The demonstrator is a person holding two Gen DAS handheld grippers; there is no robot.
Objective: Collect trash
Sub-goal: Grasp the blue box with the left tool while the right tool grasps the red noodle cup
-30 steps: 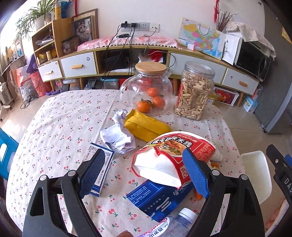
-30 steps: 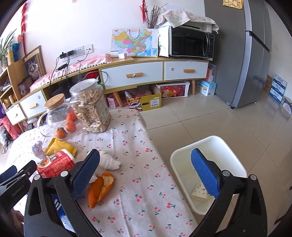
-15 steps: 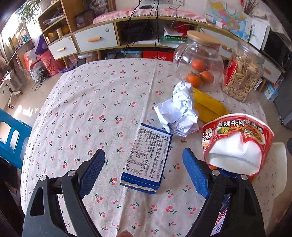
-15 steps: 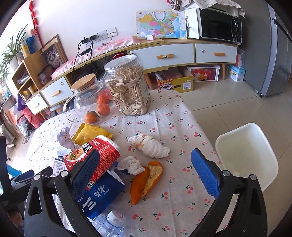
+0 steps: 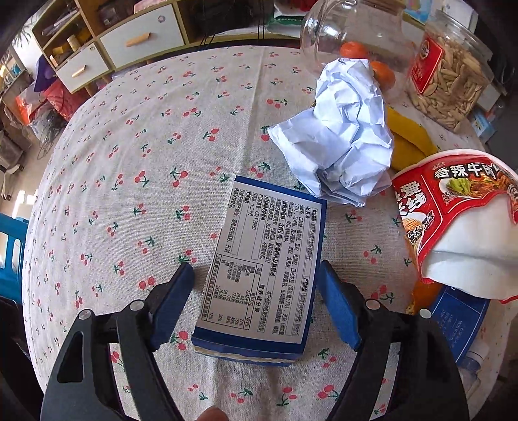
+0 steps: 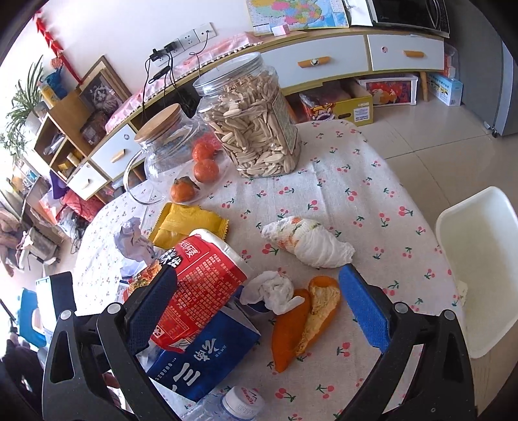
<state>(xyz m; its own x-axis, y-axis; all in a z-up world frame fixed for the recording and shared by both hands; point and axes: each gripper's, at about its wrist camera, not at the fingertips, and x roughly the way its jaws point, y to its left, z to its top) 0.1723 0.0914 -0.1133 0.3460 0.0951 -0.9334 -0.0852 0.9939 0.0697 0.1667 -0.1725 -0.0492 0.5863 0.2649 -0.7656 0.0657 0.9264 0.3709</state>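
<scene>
home living room | microwave (image 6: 408,13) | sideboard drawers (image 6: 315,61) | cherry tablecloth (image 6: 353,194)

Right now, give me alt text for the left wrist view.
Open left gripper straddles a flat blue box on a cherry-print tablecloth, jaws on either side. Crumpled paper and a red noodle cup lie beyond.

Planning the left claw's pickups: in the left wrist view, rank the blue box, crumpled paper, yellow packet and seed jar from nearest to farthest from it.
From the left claw:
1. Blue box, lying between its open fingers.
2. Crumpled paper, ahead, slightly right.
3. Yellow packet, behind the paper, further right.
4. Seed jar, at the far right edge.
</scene>
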